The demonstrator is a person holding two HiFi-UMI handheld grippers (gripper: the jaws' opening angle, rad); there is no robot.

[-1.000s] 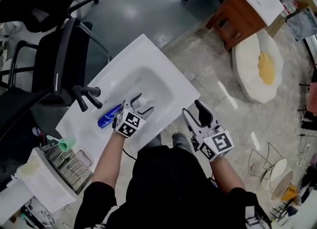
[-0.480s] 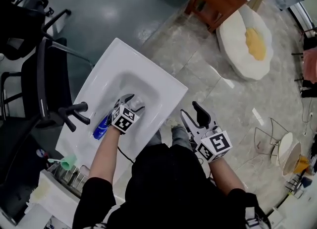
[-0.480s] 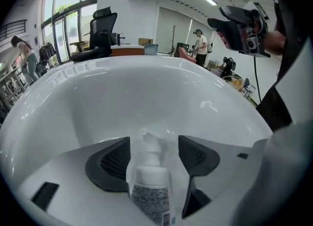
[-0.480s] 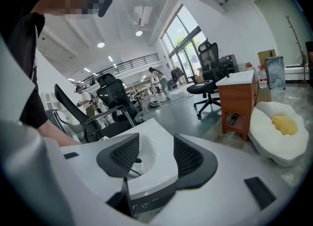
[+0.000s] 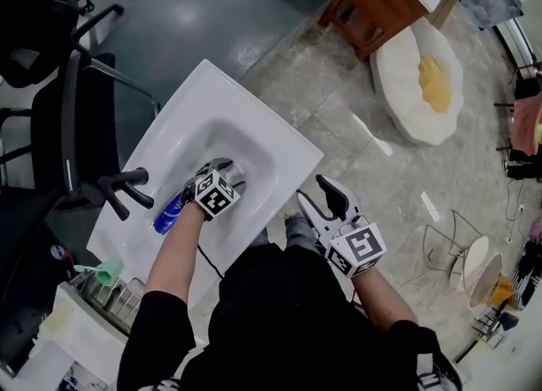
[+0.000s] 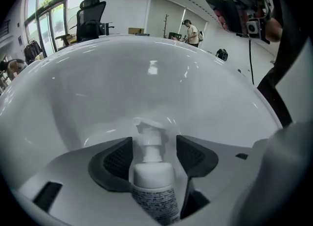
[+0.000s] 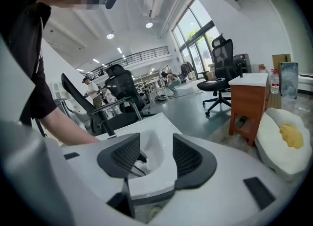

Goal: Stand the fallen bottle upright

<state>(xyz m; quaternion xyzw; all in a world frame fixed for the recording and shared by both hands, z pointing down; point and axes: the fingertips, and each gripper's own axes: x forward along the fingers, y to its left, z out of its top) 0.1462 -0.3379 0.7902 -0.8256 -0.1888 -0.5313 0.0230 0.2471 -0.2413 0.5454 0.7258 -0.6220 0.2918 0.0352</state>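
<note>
**Left gripper view shows the jaws come down around the fallen bottle (image 6: 152,183)**

Closest to the person, the right gripper (image 5: 318,197) waits in the air just off the front edge of the sink (image 5: 284,140). Its jaws have just been closing a little. They are apart, and nothing is between them.

A bit farther out, the left gripper (image 5: 227,171) is the one doing the work. A second ago it was higher up over the sink. Now it has dipped down into the bowl and points steeply down at the bottle. Its jaws have just been closing too. The top of the bottle now sits between the two black pads, but a thin gap shows on the right side, so the pads are not squeezing it yet. This looks like the reach is almost done. The grab comes next, and after that the bottle can be tipped up onto its bottom.

The bottle lies on its side in the white bowl, on the slope next to the black tap (image 5: 125,192). It has a white pump on top and a white neck. Under that is a band of tiny print, too small to read. The head view shows that its body is blue. The blue end points toward the tap side, and the pump end points to the middle of the bowl.
</note>
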